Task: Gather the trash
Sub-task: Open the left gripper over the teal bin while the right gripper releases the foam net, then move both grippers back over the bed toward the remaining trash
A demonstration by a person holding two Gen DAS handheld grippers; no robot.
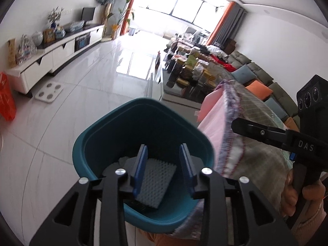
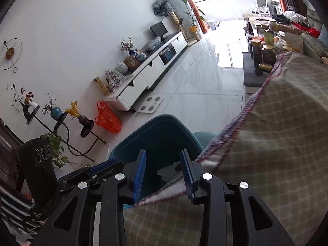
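A teal bin [image 1: 114,143] stands on the white tiled floor [image 1: 86,94] of a living room, hard against the edge of a desk draped in a checked cloth [image 2: 276,143]. The left tongs [image 1: 164,172] hang over the bin's mouth with their blue pads [image 1: 141,170] spread apart; a grey, dimpled sponge-like pad [image 1: 155,182] lies between them, touching the left pad only, though whether it is gripped or simply lying in the bin cannot be told. Crumpled white paper [image 2: 168,171] sits at the bottom of the bin. The right tongs [image 2: 164,174] are likewise spread, pinching nothing, poised above the cloth's fringed hem beside the bin; the person's right hand [image 1: 297,192] wraps the handle. Beyond the bin, a white bathroom scale [image 2: 150,104] lies on the floor, with an orange plastic bag [image 2: 107,121] close to it against the wall, at the end of a long white cabinet [image 2: 151,69].
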